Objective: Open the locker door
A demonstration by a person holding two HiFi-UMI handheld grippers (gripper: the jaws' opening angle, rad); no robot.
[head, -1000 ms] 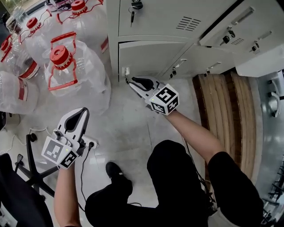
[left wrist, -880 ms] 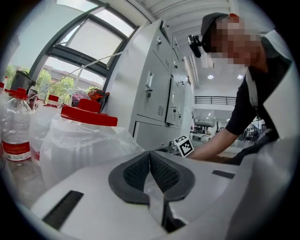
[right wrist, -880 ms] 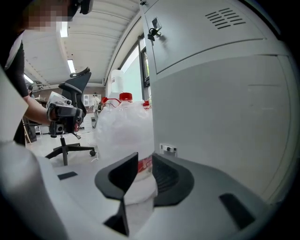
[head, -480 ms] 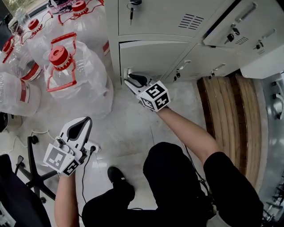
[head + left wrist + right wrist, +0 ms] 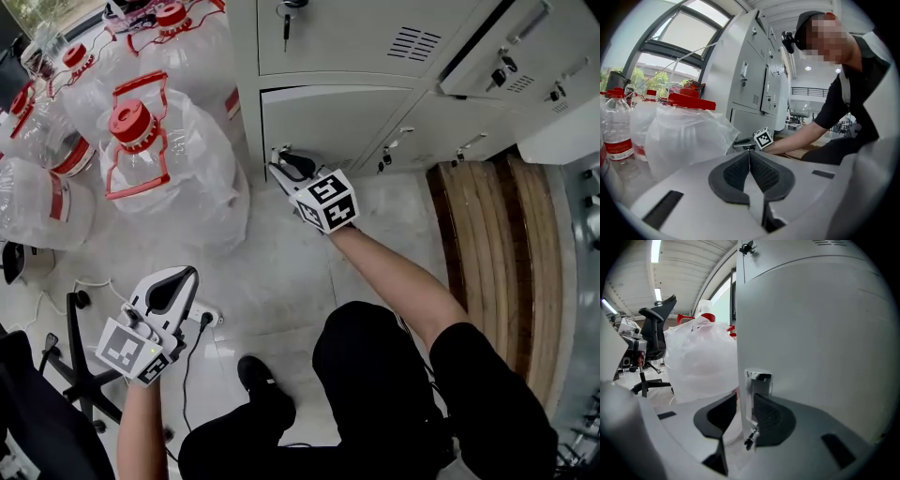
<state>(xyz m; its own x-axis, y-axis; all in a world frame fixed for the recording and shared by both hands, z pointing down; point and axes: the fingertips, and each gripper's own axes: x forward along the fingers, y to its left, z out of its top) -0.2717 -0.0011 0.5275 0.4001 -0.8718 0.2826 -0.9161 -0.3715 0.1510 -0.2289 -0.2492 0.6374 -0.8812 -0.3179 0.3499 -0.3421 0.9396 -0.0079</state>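
Observation:
The grey lower locker door stands closed, with a shiny metal handle at its left edge. My right gripper reaches to that handle. In the right gripper view the handle sits between the jaws of the right gripper, and a small key hangs below it. The jaws are opening; the left pad stands clear of the handle. The locker door fills the right of that view. My left gripper hangs low over the floor, shut and empty; its pads meet in the left gripper view.
Big water jugs with red caps, wrapped in plastic, stand left of the lockers. A swivel-chair base and a power strip lie near my left gripper. Wooden slats lie at the right, under other locker doors.
My right gripper has moved in to the handle, with its jaws now either side of it. The left gripper has hardly moved.

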